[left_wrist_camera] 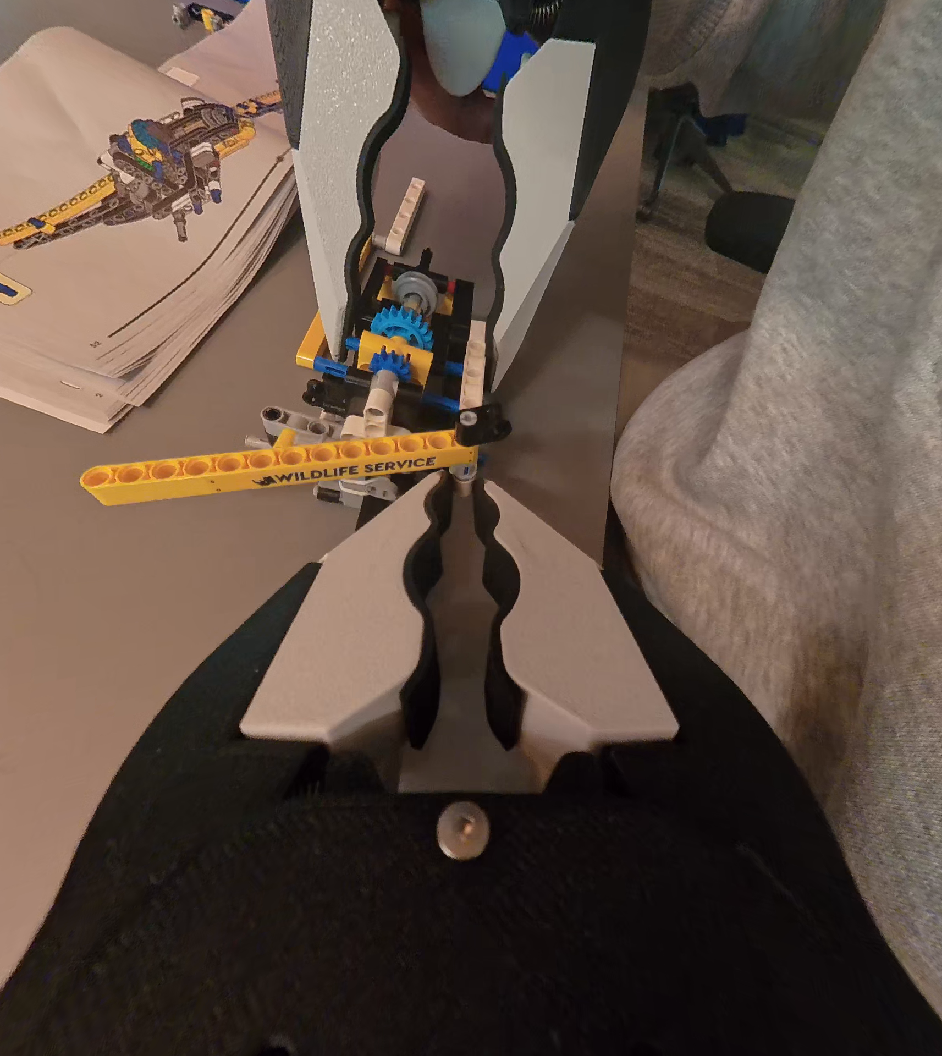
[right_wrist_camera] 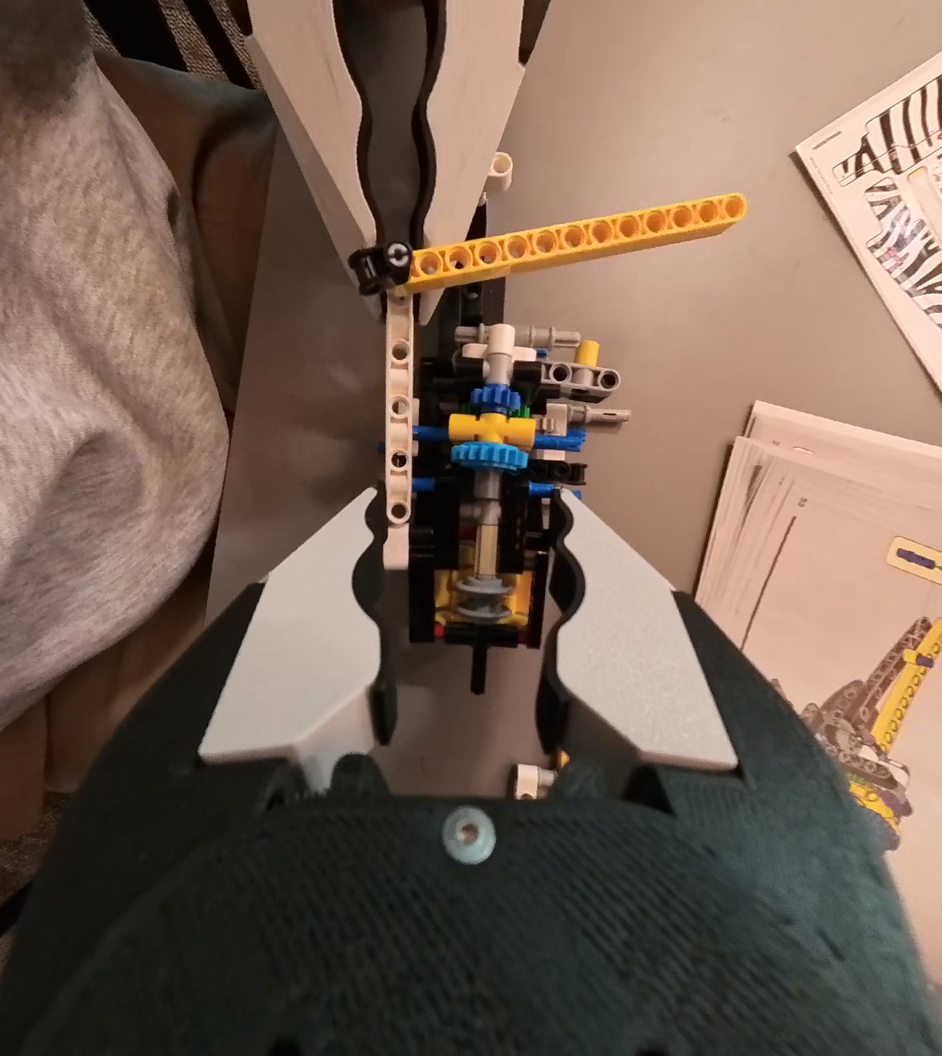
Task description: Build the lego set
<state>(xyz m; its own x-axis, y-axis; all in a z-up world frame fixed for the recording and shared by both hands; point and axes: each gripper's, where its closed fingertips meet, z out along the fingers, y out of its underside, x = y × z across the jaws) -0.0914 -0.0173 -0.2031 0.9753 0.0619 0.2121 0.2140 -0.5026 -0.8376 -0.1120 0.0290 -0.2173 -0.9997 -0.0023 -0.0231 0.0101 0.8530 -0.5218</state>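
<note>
The lego model (right_wrist_camera: 480, 571), a black frame with blue gears and a yellow core, lies on the grey table (left_wrist_camera: 114, 600). A long yellow beam (left_wrist_camera: 263, 471) sticks out sideways from its end, next to a black connector (left_wrist_camera: 483, 426). My right gripper (right_wrist_camera: 471, 503) clamps the model's black body from both sides; in the left wrist view it (left_wrist_camera: 417, 354) comes in from the top. My left gripper (left_wrist_camera: 461, 483) is shut on a small white pin (left_wrist_camera: 464, 473) at the yellow beam's (right_wrist_camera: 571, 234) connector end; in the right wrist view it (right_wrist_camera: 400, 246) comes from above.
An open instruction booklet (left_wrist_camera: 114, 228) lies left of the model, also in the right wrist view (right_wrist_camera: 828, 571). A sticker sheet (right_wrist_camera: 914, 171) lies beyond it. A loose white beam (left_wrist_camera: 405, 214) lies behind the model. A person's grey clothing (left_wrist_camera: 800, 457) borders the table edge. The grippers' ends are close to 6 centimeters from one another.
</note>
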